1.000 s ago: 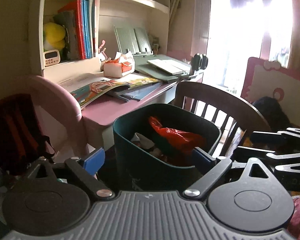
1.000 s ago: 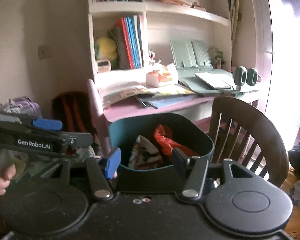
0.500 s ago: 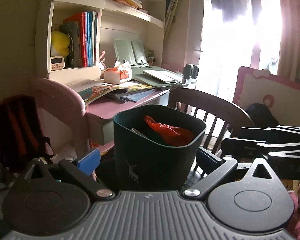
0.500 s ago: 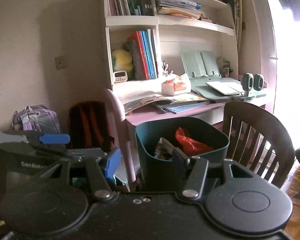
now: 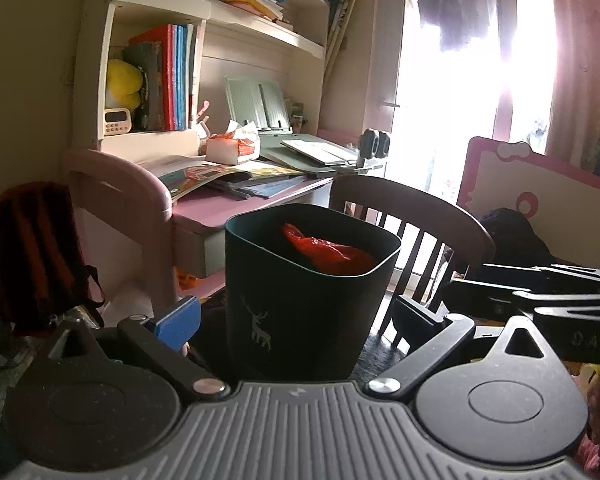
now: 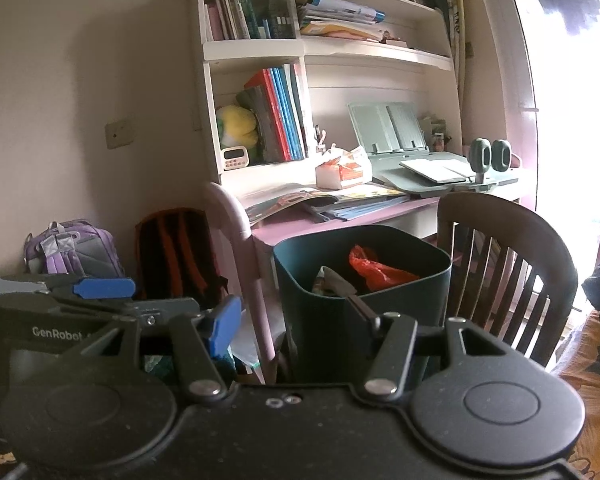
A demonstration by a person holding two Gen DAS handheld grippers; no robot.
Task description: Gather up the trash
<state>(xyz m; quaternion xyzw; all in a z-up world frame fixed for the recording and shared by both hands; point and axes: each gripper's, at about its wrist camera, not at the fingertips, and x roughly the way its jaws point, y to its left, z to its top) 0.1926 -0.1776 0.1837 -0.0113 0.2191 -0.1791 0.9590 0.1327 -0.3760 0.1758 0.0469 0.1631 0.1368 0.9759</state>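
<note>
A dark green trash bin with a white deer mark stands in front of the pink desk. A red plastic bag and other scraps lie inside it. My left gripper is open very wide, with its blue pad left of the bin and clear of it. The bin's base is hidden behind the gripper body. My right gripper is open too, just short of the bin, and its dark finger overlaps the bin's front wall. Nothing is held in either.
A dark wooden chair stands right of the bin. A red-black backpack and a purple one lean against the wall on the left. Books, a tissue pack and a book stand crowd the desk. A bright window is at right.
Both grippers have drawn back from the bin and sunk slightly. The bin now looks smaller and farther off, seen more from the side, and more of the shelves shows.
</note>
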